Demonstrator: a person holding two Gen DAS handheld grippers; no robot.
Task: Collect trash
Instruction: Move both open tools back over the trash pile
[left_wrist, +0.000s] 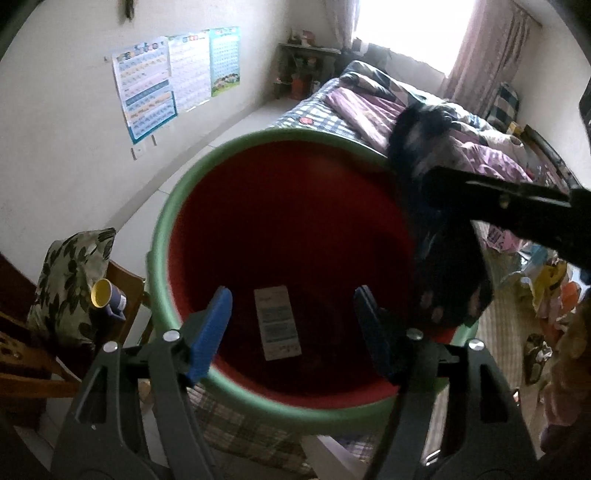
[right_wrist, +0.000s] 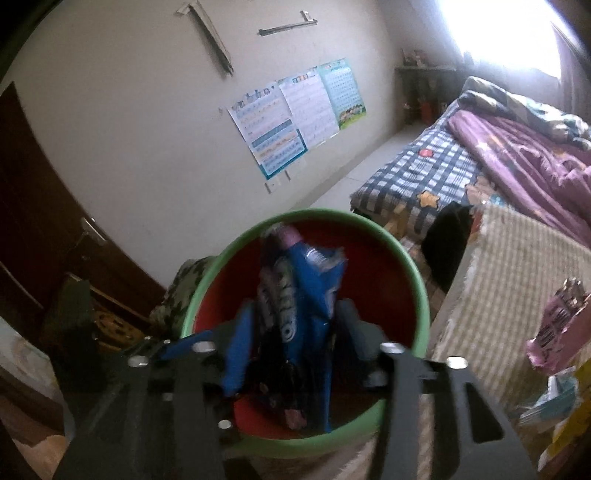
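Observation:
A round bin with a green rim (left_wrist: 173, 206) and red inside fills the left wrist view; a white label or paper slip (left_wrist: 279, 323) lies on its bottom. My left gripper (left_wrist: 291, 332) is open and empty, just above the near rim. My right gripper (right_wrist: 291, 343) is shut on a blue Oreo snack wrapper (right_wrist: 295, 295) and holds it over the bin (right_wrist: 417, 273). In the left wrist view the right gripper's arm (left_wrist: 517, 206) and the dark hanging wrapper (left_wrist: 443, 266) are at the bin's right edge.
A bed (left_wrist: 369, 107) with a plaid sheet and purple quilt lies beyond the bin. A wooden chair with a leaf-print cushion (left_wrist: 70, 284) and a yellow cup (left_wrist: 105, 295) stands at left. A striped mat (right_wrist: 509, 280) and cluttered items (right_wrist: 557, 325) are at right.

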